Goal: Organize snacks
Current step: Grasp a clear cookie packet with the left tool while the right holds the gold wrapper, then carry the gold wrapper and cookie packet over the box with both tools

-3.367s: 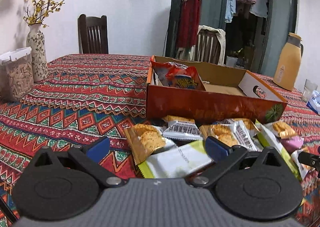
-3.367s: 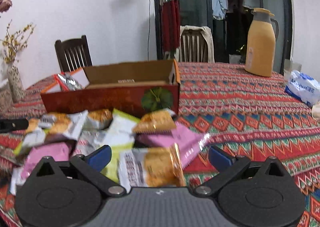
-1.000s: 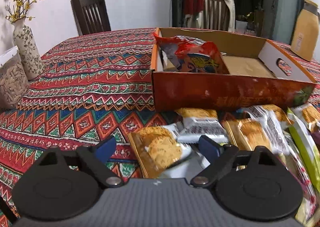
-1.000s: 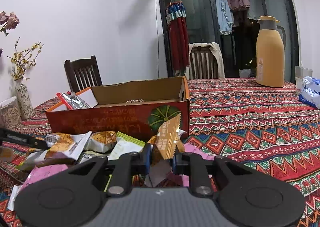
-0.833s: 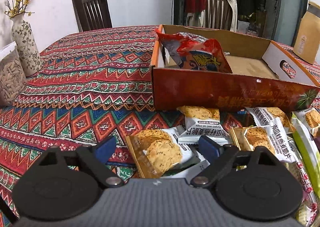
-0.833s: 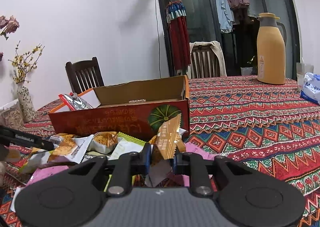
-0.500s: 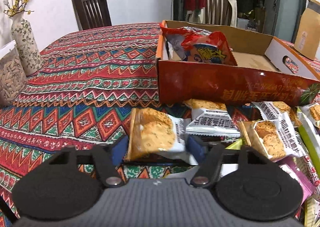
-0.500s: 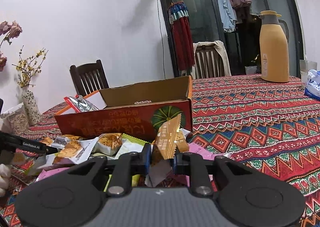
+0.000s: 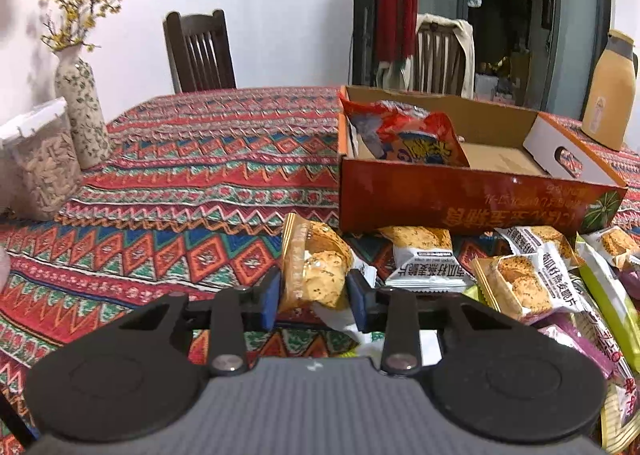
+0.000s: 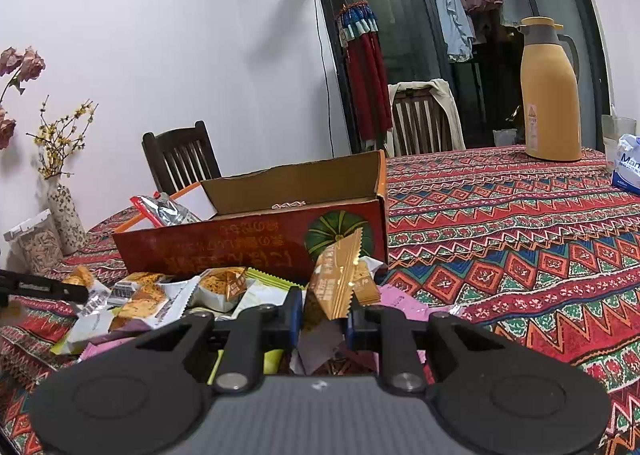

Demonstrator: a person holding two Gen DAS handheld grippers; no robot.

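Note:
My left gripper [image 9: 314, 295] is shut on a cracker packet [image 9: 316, 267] and holds it above the tablecloth, in front of the open red cardboard box [image 9: 460, 203]. A red chip bag [image 9: 408, 135] lies in the box's left end. Several cracker packets [image 9: 516, 283] lie in a pile in front of the box. My right gripper [image 10: 320, 313] is shut on a gold cracker packet [image 10: 336, 279], raised above the pile [image 10: 160, 299] near the box's right end [image 10: 344, 231]. The left gripper's finger [image 10: 44, 287] shows at the right view's left edge.
A vase [image 9: 82, 115] and a clear container of seeds [image 9: 42, 159] stand at the table's left. A yellow thermos [image 10: 550, 95] and a white-blue pack [image 10: 628, 167] stand at the far right. Chairs [image 9: 198, 51] stand behind the table.
My left gripper closed on a cracker packet and lifted it off the cloth. My right gripper, open 3.4 s ago, has held the gold packet shut since a second ago and rose slightly.

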